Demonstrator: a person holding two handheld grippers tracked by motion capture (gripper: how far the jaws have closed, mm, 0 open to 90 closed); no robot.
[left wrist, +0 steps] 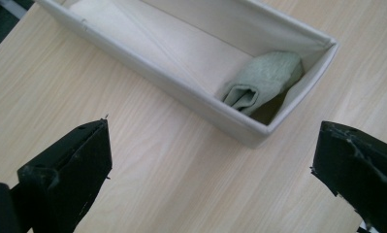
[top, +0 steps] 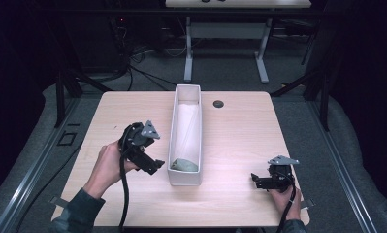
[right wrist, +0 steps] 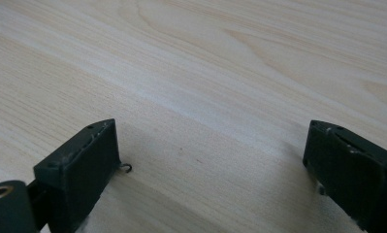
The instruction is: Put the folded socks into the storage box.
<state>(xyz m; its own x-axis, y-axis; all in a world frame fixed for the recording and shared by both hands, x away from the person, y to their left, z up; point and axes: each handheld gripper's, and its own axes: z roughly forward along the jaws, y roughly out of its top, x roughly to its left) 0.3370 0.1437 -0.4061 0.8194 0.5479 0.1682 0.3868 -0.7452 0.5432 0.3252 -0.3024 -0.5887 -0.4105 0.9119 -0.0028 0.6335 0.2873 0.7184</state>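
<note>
A person seated at a pale wood worktop is holding a two-jaw tool in each hand, both of them empty. The left tool is hovering just beside the near end of a long white bin, its jaws spread wide with nothing between them. In the left gripper view the same left tool is looking straight at that near corner, where a folded sage-green cloth is lying on the bin's floor, tucked against the end wall. From above, the cloth is sitting at the person's end of the bin, with the rest of the bin bare.

The right tool is resting well apart from the bin, low over the worktop near its front right edge, jaws likewise spread and gripping nothing; in the right gripper view the right tool is facing bare wood grain.

The cloth is looking soft, light and limp, likely to sag or unfold when lifted rather than hold its shape. Its rolled fold, the thick rounded edge facing the left tool, is probably the surest place to pinch, since it is gathering several layers at once. Its long axis is running at a slant across the bin's corner, the folded end pointing back along the bin. The bin itself is running lengthwise away from the person, toward a small dark cable port set in the worktop.
</note>
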